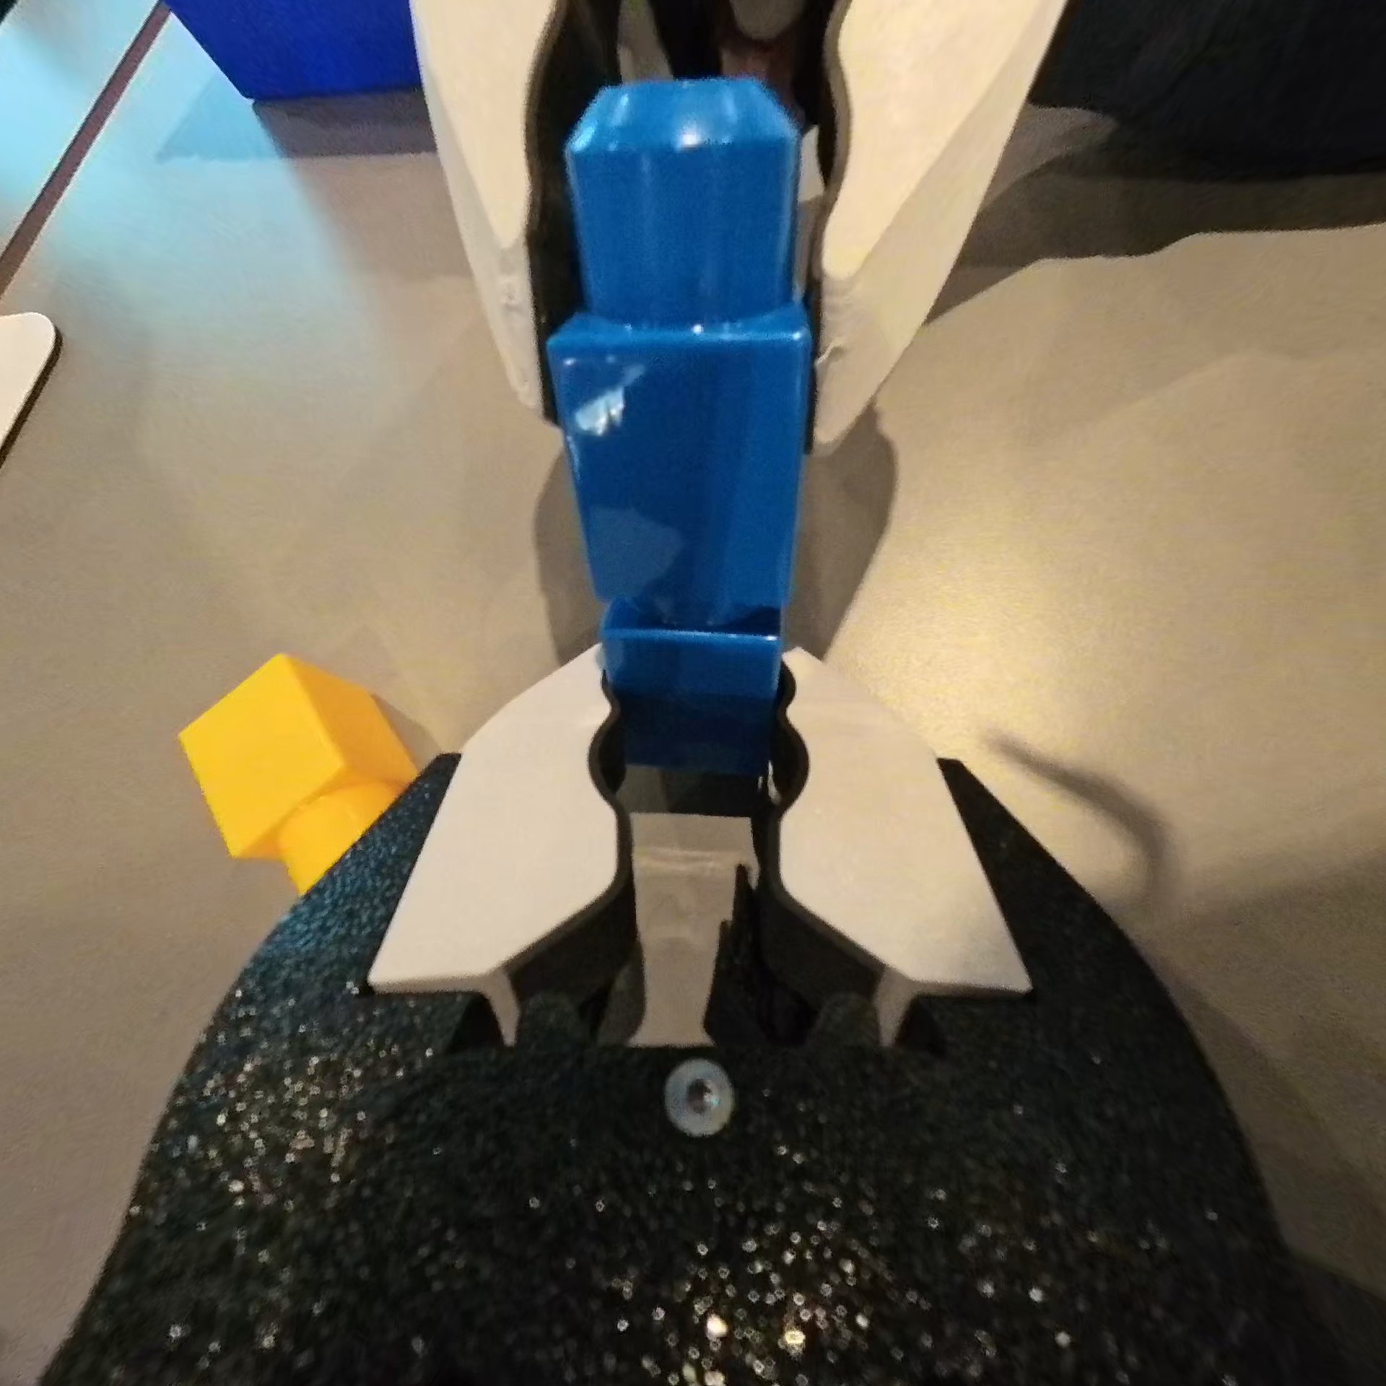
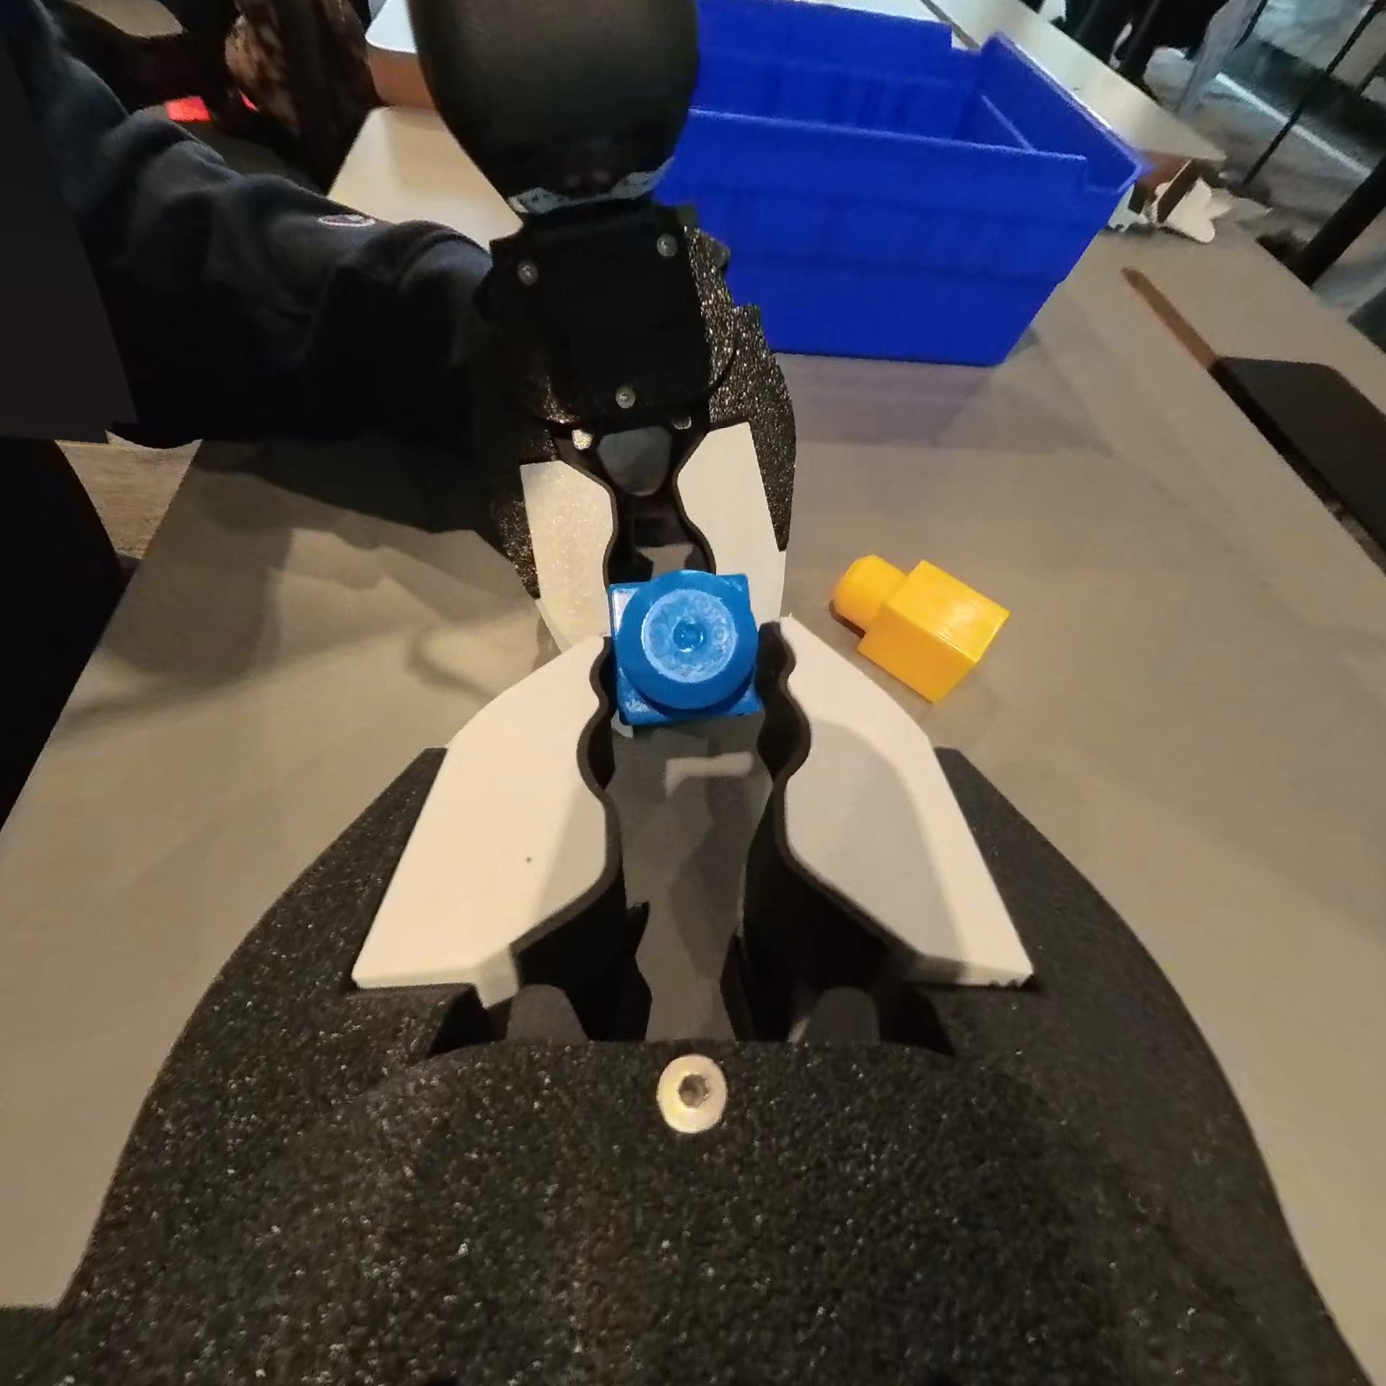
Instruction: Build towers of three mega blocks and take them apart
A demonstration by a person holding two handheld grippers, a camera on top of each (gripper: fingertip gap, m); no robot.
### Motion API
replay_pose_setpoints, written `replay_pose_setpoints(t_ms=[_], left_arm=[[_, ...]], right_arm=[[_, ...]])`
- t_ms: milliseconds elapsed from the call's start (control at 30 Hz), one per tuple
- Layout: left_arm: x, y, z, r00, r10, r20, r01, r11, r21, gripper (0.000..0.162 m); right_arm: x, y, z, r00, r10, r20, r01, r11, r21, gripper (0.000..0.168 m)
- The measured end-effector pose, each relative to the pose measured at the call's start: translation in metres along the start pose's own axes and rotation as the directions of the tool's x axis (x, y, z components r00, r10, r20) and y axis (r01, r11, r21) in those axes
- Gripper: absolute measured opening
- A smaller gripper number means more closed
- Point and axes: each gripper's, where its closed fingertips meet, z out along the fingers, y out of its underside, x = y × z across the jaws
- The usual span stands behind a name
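Two blue mega blocks are joined in a stack held above the grey table (image 1: 1125,600). My left gripper (image 1: 694,675) is shut on the near blue block (image 1: 690,705). The far blue block (image 1: 682,465) has its stud pointing away, and my right gripper (image 1: 682,409) comes in from the opposite side and is shut on it. In the right wrist view I look onto that block's stud (image 2: 682,645) between my right gripper's (image 2: 686,675) fingers, with the left gripper's fingers (image 2: 570,555) behind it. A yellow block (image 1: 285,750) lies on its side on the table (image 2: 930,626).
A blue plastic bin (image 2: 885,247) stands at the far side of the table, also in the left wrist view (image 1: 300,45). A person's dark sleeve (image 2: 262,300) holds the left gripper. A black flat object (image 2: 1312,427) lies at the right table edge. The gap from one gripper's tips to the other's is roughly 7 cm.
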Motion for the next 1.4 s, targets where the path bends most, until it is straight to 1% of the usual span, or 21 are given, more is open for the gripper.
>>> replay_pose_setpoints(t_ms=[200, 433, 567, 733, 900, 967, 1033, 1067, 1133, 1200, 1267, 1333, 1400], left_arm=[[-0.002, 0.0, 0.0, 1.0, -0.011, 0.005, 0.011, 1.0, -0.003, 0.035], [-0.001, 0.0, -0.001, 1.0, -0.02, -0.004, 0.02, 1.0, 0.003, 0.035], [0.002, 0.002, 0.0, 1.0, 0.001, -0.02, -0.001, 1.0, -0.014, 0.035], [0.003, 0.001, 0.0, 1.0, 0.004, -0.021, -0.005, 1.0, -0.014, 0.035], [0.003, 0.0, 0.0, 1.0, 0.007, -0.021, -0.007, 1.0, -0.005, 0.035], [0.002, -0.011, -0.003, 1.0, -0.01, -0.015, 0.011, 0.998, 0.066, 0.035], [-0.009, -0.027, -0.013, 0.998, -0.042, 0.043, 0.033, 0.983, 0.179, 0.036], [-0.019, -0.031, -0.021, 0.993, -0.062, 0.101, 0.038, 0.974, 0.222, 0.035], [-0.037, -0.036, -0.038, 0.976, -0.115, 0.183, 0.055, 0.952, 0.301, 0.036], [-0.052, -0.042, -0.055, 0.955, -0.192, 0.225, 0.09, 0.913, 0.399, 0.036], [-0.065, -0.043, -0.069, 0.93, -0.256, 0.264, 0.112, 0.881, 0.459, 0.036], [-0.075, -0.037, -0.076, 0.908, -0.288, 0.304, 0.125, 0.879, 0.46, 0.036], [-0.08, -0.031, -0.08, 0.897, -0.295, 0.33, 0.127, 0.886, 0.446, 0.036]], right_arm=[[0.001, 0.001, 0.002, 0.999, 0.04, 0.009, -0.04, 0.999, -0.003, 0.036], [0.001, 0.001, 0.003, 0.999, 0.04, 0.015, -0.041, 0.999, 0.015, 0.036], [-0.003, 0.008, 0.004, 1.0, 0.013, 0.028, -0.012, 1.0, -0.028, 0.037], [-0.004, 0.009, 0.005, 1.0, -0.027, 0.011, 0.028, 0.998, -0.063, 0.037], [-0.004, 0.008, 0.004, 0.999, -0.034, -0.001, 0.034, 0.996, -0.081, 0.036], [-0.002, -0.003, -0.001, 0.998, -0.056, -0.021, 0.056, 0.998, -0.015, 0.036], [0.011, -0.013, -0.011, 0.994, -0.045, -0.101, 0.052, 0.996, 0.071, 0.046], [0.022, -0.013, -0.017, 0.988, -0.031, -0.154, 0.046, 0.995, 0.093, 0.052], [0.042, -0.006, -0.024, 0.97, 0.005, -0.244, 0.023, 0.993, 0.114, 0.056], [0.054, 0.005, -0.017, 0.962, 0.024, -0.271, 0.006, 0.994, 0.111, 0.061], [0.061, 0.018, 0.001, 0.967, -0.007, -0.253, 0.014, 0.999, 0.03, 0.068], [0.066, 0.028, 0.018, 0.97, -0.11, -0.218, 0.088, 0.991, -0.105, 0.07], [0.071, 0.032, 0.032, 0.967, -0.214, -0.142, 0.181, 0.959, -0.216, 0.072]])
